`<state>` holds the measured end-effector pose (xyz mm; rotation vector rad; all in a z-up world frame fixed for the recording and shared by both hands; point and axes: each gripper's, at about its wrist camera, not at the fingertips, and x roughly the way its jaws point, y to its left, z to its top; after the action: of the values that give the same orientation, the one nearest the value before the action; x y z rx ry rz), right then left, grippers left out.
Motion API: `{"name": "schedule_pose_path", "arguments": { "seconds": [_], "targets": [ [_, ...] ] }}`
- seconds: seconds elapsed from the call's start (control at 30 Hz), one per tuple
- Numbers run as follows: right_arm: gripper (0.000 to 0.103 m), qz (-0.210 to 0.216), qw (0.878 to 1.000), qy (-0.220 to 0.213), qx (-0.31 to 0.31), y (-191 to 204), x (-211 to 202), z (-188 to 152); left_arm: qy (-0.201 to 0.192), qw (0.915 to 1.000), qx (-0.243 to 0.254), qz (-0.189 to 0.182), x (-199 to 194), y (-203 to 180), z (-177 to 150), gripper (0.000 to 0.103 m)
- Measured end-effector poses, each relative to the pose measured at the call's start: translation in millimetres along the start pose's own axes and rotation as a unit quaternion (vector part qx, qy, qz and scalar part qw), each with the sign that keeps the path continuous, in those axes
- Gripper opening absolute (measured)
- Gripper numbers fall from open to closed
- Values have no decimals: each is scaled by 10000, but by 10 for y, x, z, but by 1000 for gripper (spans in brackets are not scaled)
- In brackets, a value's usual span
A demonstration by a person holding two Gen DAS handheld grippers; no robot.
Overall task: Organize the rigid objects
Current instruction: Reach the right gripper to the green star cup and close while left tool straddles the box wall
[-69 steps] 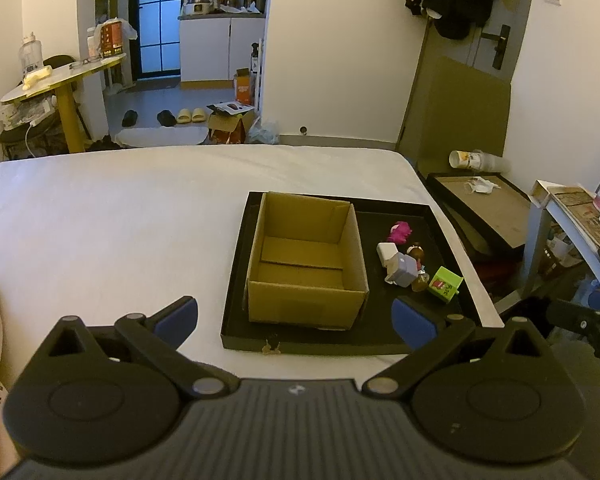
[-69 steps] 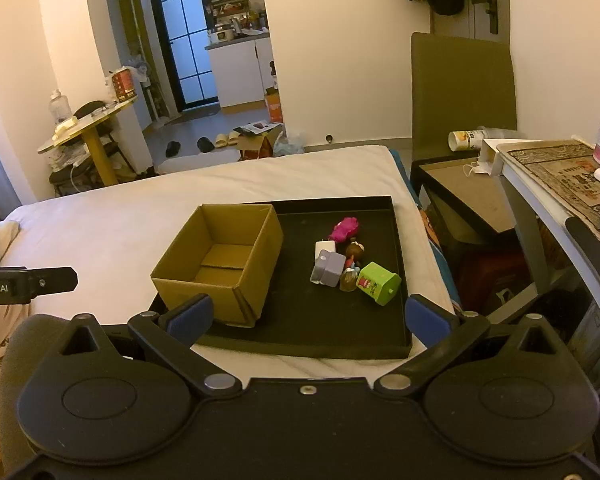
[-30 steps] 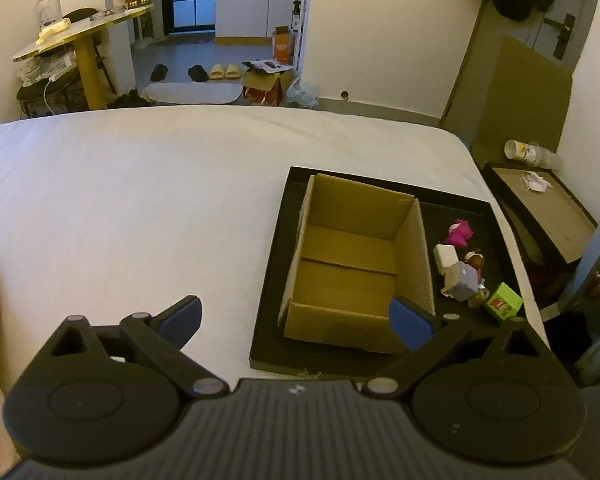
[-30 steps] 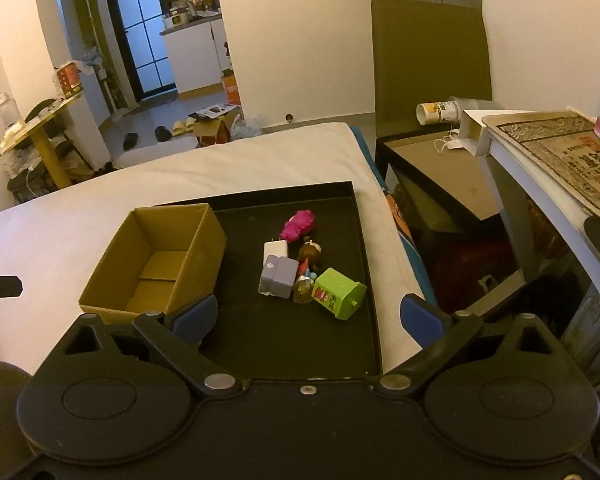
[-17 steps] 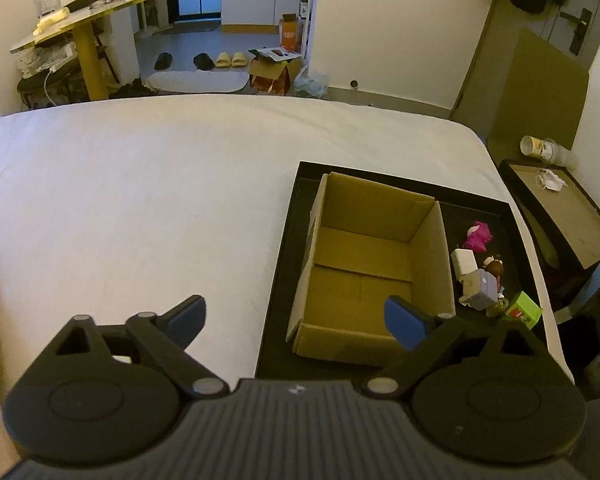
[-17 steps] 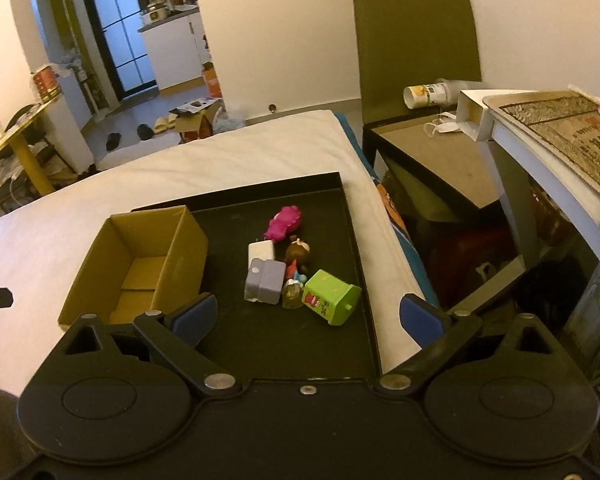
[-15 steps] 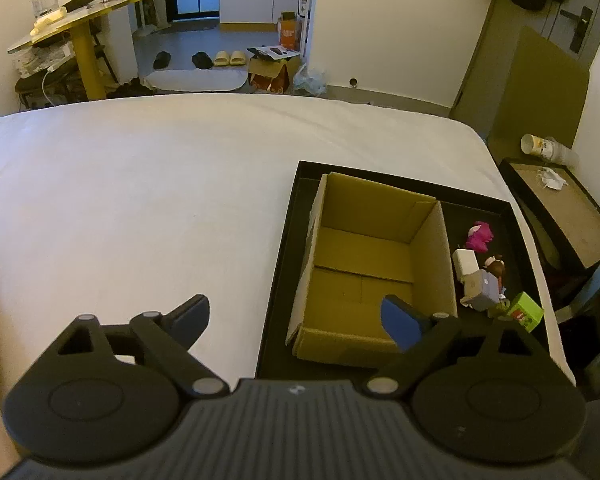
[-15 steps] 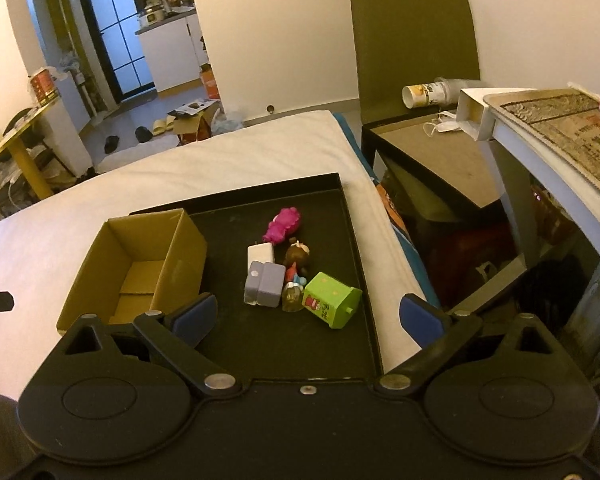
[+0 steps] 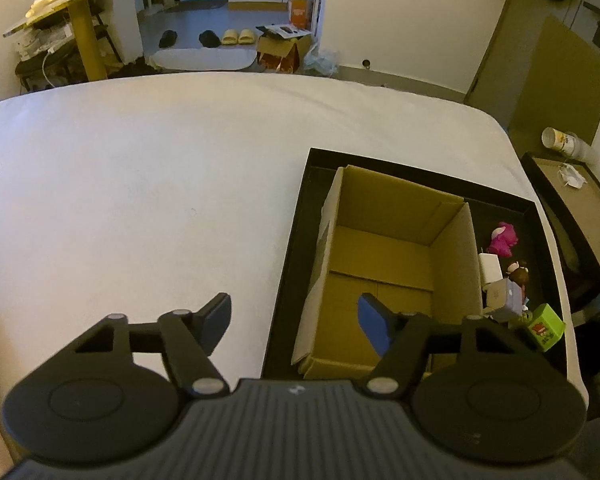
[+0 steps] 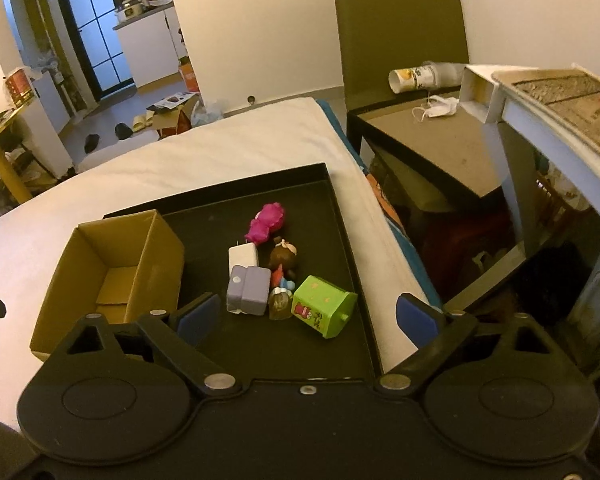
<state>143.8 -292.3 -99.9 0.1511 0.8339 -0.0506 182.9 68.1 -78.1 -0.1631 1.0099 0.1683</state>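
We see the left gripper half open and empty, its jaws just closing, above the cardboard box's near-left corner. The right gripper gapes wide, holding nothing, over the toys: green block, purple block, right of the box.

One black tray on the bed, holding one open cardboard box and a cluster of small items at frame centre: one pink figure, one white block, one lilac block, one brown-haired doll, one small brownish figure, one green house-shaped toy. Upper right: one paper cup lying on its side, one crumpled white mask.
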Motion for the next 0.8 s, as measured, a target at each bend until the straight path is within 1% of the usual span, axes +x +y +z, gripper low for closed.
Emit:
{"name": "schedule_pose_path", "arguments": {
  "seconds": [0.07, 0.2, 0.3, 0.4, 0.5, 0.8],
  "targets": [
    [93, 8, 10000, 58, 24, 1, 43, 3, 21, 10000, 43, 25, 41, -8, 20, 63],
    [89, 9, 9998, 172, 93, 6, 163, 24, 149, 9999, 51, -22, 163, -22, 65, 51],
    [86, -26, 9995, 262, 172, -4, 258, 32, 256, 9997, 21, -61, 254, -16, 89, 45],
    [85, -83, 9991, 333, 254, -18, 358, 40, 368, 9993, 19, -92, 366, -24, 105, 40],
    [82, -145, 9987, 389, 311, -31, 444, 32, 486, 9988, 29, -94, 482, -35, 136, 38],
    [81, -282, 9975, 533, 357, -68, 665, 50, 788, 9967, 209, -35, 772, -129, 152, 35]
  ]
}}
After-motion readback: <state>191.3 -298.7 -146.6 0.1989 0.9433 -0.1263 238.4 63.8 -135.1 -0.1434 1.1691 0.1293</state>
